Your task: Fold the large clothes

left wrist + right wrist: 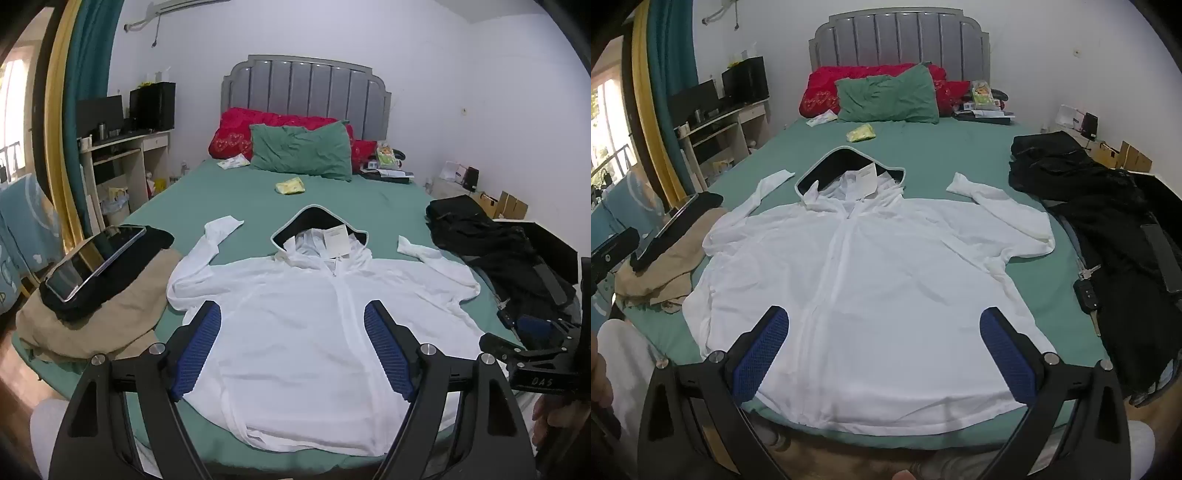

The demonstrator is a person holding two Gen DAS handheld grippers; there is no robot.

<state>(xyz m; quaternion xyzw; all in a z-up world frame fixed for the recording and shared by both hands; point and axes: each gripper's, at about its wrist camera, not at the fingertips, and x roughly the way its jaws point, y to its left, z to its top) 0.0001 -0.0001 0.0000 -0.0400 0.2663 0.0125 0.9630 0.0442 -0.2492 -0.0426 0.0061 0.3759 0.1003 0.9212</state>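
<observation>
The white hooded jacket (871, 280) is lying spread face-up on the bed (979, 147). It appears thin, soft and light, likely slippery; taking hold at a cuff or the hem is advisable. The left hand-held gripper (291, 347) and right hand-held gripper (882, 354) are hovering fully open, holding nothing.

so the bed (236, 188) has a green sheet and a grey headboard. flat in the middle lies a white hooded jacket (295, 332), front up, sleeves spread. left edge: tan cloth (110, 321). right side: heap of black clothes (491, 236) plus a car key (1086, 291). up top, a green pillow (301, 149), red pillows (236, 134) and a yellow packet (290, 185).
</observation>
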